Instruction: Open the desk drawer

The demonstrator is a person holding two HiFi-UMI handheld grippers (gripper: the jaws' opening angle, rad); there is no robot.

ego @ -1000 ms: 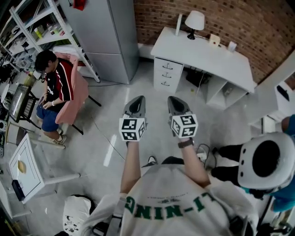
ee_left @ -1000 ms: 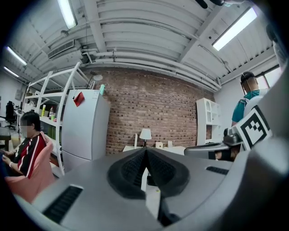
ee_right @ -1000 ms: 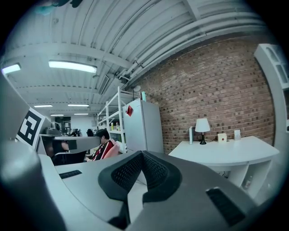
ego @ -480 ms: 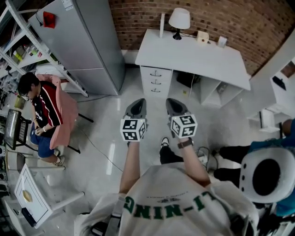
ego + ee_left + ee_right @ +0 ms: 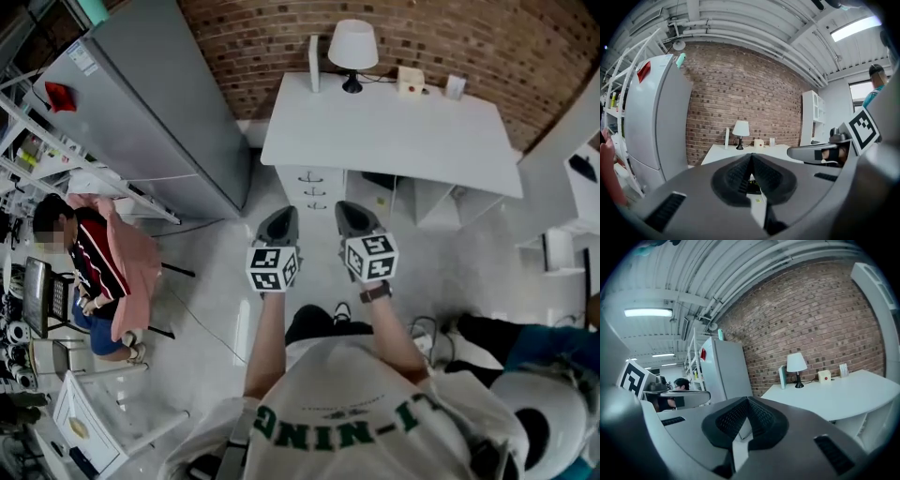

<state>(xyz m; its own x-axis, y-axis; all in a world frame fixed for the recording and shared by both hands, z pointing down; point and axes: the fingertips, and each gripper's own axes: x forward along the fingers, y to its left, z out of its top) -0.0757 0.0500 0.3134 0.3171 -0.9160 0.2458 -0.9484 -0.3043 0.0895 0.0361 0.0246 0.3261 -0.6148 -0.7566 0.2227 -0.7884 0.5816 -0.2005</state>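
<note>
Overhead, the left gripper (image 5: 281,215) and the right gripper (image 5: 349,210) point side by side toward a white desk (image 5: 394,131) set against a red-brick wall (image 5: 469,37). Each pair of dark, ribbed jaws is pressed together with nothing between them.

The desk drawers (image 5: 315,190), a stack of three under the desk's left end, sit shut and flush. They lie ahead of the left gripper's tip and slightly to its right, apart from both grippers, with pale glossy floor (image 5: 225,281) between. Each white drawer front carries a small, dark, curved handle. To the right of the stack the desk opens into a dark knee space, then open cubbies (image 5: 441,202).

Along the wall edge of the smooth desktop stand four things:
- a table lamp (image 5: 353,47) with a white cone shade and a black stem
- a tall, slim upright panel (image 5: 314,75)
- a small cream box (image 5: 410,81) with a red dot
- a small white card (image 5: 456,87)

A tall grey refrigerator (image 5: 150,122) stands left of the desk, its side close to the drawer end, with white metal shelving (image 5: 37,141) beyond it. A seated person (image 5: 89,267) in a dark, red-striped top occupies a pink chair (image 5: 136,272) at far left. Another person (image 5: 539,412), in white headgear, is at lower right, near loose cables (image 5: 427,330) on the floor.
</note>
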